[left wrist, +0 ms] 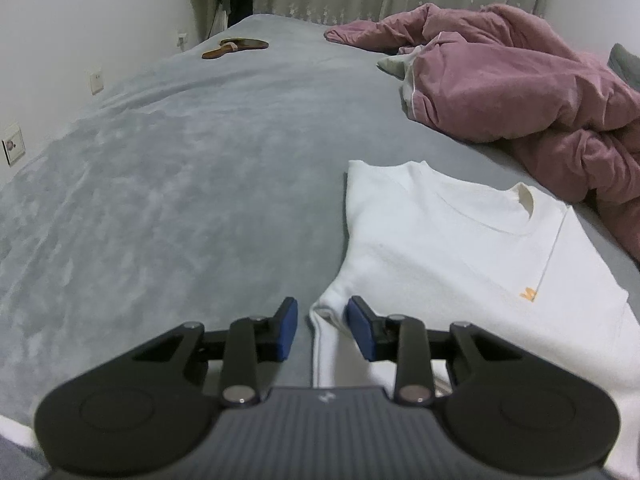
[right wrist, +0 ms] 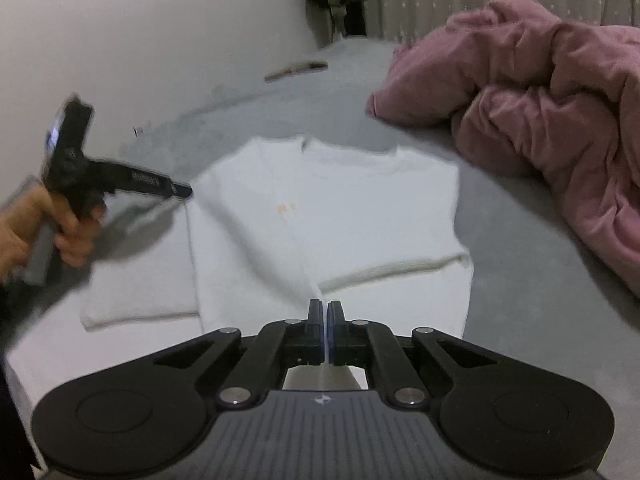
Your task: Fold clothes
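Note:
A white shirt with a small orange logo lies flat on the grey bedspread, collar pointing away. My left gripper is at the shirt's left edge. Its blue pads stand apart with a fold of the edge between them, and they do not press on it. In the right wrist view the shirt fills the middle, one sleeve lying across its front. My right gripper is shut on a thin ridge of the shirt's cloth at the near hem. A hand holds the left gripper at the shirt's left side.
A crumpled pink duvet is heaped on the right, close to the shirt's collar. A flat wooden object lies at the far end of the bed. A white wall with sockets runs along the left; a curtain hangs behind.

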The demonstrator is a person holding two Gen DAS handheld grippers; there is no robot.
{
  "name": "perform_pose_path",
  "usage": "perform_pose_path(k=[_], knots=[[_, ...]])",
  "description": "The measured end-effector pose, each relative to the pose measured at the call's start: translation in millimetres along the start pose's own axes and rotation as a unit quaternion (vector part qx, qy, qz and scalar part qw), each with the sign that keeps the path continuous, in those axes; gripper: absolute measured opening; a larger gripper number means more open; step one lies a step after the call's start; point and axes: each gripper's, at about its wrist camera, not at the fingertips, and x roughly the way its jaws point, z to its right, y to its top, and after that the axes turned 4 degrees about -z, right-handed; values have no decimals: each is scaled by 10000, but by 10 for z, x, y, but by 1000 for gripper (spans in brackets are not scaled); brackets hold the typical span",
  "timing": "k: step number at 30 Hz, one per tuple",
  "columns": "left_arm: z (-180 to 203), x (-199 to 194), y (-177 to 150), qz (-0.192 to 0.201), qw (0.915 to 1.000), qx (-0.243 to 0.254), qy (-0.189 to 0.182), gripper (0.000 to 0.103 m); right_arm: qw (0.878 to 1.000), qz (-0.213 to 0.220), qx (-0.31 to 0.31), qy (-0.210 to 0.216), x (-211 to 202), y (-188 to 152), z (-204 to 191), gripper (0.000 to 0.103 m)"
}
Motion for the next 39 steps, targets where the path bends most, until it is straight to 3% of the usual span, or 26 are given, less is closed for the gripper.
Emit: perform_pose_path(k=[4,13,19,28,39], knots=[[6,-1,-6,-3,10000,16,29,30,9995,-286,76,-109,157,-4,29,5],[4,-6,11,-46,10000,-11,2,30,9999,43,112,17,126,113,48,10],[-82,-9,43,-123,9997,-151,-176,30,9979,218,344,510,309,473,-16,10],[-94,-4,41,-198,9994,-155,-238,29,9951,77,312,934,1069,1028,-309,10],[-114,14,35,-288,9991,-160,-281,28,9878,-146,-859,1287,1836,1469,-953,10]])
